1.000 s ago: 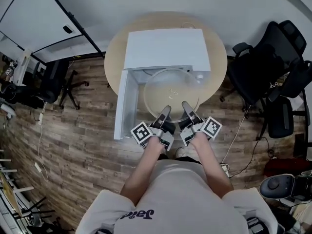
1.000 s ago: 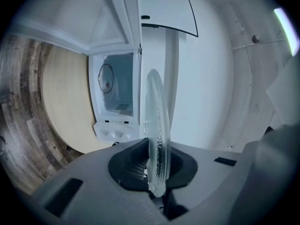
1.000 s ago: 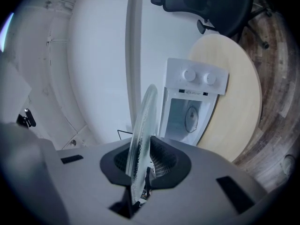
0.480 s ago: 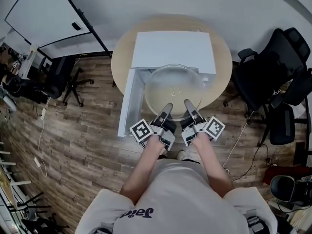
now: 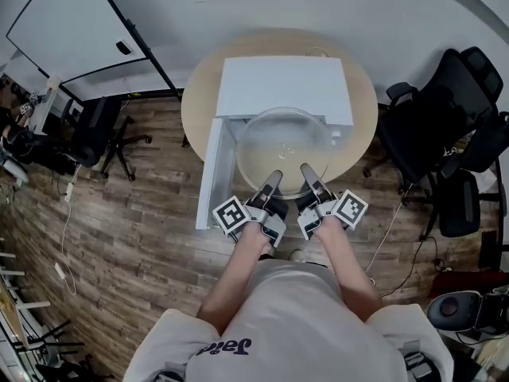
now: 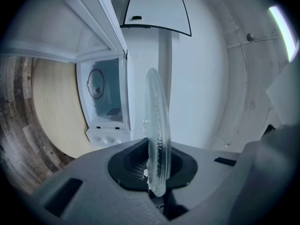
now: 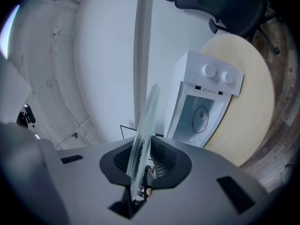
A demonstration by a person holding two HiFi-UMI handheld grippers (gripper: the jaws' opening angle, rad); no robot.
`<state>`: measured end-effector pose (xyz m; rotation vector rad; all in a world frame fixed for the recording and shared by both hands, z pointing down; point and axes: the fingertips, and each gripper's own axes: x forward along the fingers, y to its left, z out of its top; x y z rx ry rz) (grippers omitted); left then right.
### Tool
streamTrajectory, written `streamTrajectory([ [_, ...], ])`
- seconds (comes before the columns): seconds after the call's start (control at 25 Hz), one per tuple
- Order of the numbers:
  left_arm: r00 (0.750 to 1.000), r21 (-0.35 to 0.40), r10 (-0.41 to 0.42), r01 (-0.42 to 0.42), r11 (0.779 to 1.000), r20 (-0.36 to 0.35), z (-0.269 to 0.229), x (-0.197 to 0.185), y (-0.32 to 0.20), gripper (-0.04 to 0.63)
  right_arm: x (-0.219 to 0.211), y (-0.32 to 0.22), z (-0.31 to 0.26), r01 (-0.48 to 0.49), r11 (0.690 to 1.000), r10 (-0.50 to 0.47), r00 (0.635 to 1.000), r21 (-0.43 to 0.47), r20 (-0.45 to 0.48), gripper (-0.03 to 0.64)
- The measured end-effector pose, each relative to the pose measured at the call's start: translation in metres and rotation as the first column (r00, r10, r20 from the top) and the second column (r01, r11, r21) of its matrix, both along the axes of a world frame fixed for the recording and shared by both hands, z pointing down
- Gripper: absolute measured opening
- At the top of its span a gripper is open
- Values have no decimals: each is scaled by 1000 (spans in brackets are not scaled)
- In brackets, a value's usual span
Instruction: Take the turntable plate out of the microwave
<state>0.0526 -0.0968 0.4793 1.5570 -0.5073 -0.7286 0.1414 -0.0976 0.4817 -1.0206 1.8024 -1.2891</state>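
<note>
The clear glass turntable plate (image 5: 285,146) hangs level in front of the white microwave (image 5: 282,86), outside its cavity and over the round table (image 5: 359,126). My left gripper (image 5: 273,181) is shut on the plate's near rim at the left. My right gripper (image 5: 307,175) is shut on the same rim at the right. In the left gripper view the plate (image 6: 154,121) stands edge-on between the black pads of the left gripper (image 6: 157,165). In the right gripper view the plate (image 7: 144,121) is pinched by the right gripper (image 7: 140,165). The cavity (image 6: 101,97) shows only the roller ring (image 6: 96,83).
The microwave door (image 5: 209,173) stands open to the left, reaching past the table edge. Black office chairs (image 5: 433,126) crowd the right side, another chair (image 5: 99,130) stands at the left. A white panel (image 5: 71,30) leans at the upper left. Cables lie on the wood floor (image 5: 127,221).
Both grippers have risen a little with the plate clamped between them, so it sits higher against the microwave's front. The grips are unchanged.
</note>
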Motion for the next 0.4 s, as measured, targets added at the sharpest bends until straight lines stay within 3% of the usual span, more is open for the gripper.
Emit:
streamTrajectory([
  [0.4,1000,16,26,-26,1000,6,1,-1,-2,30,-2,-2,1,-1,1000,2,1000,29,-19,51],
])
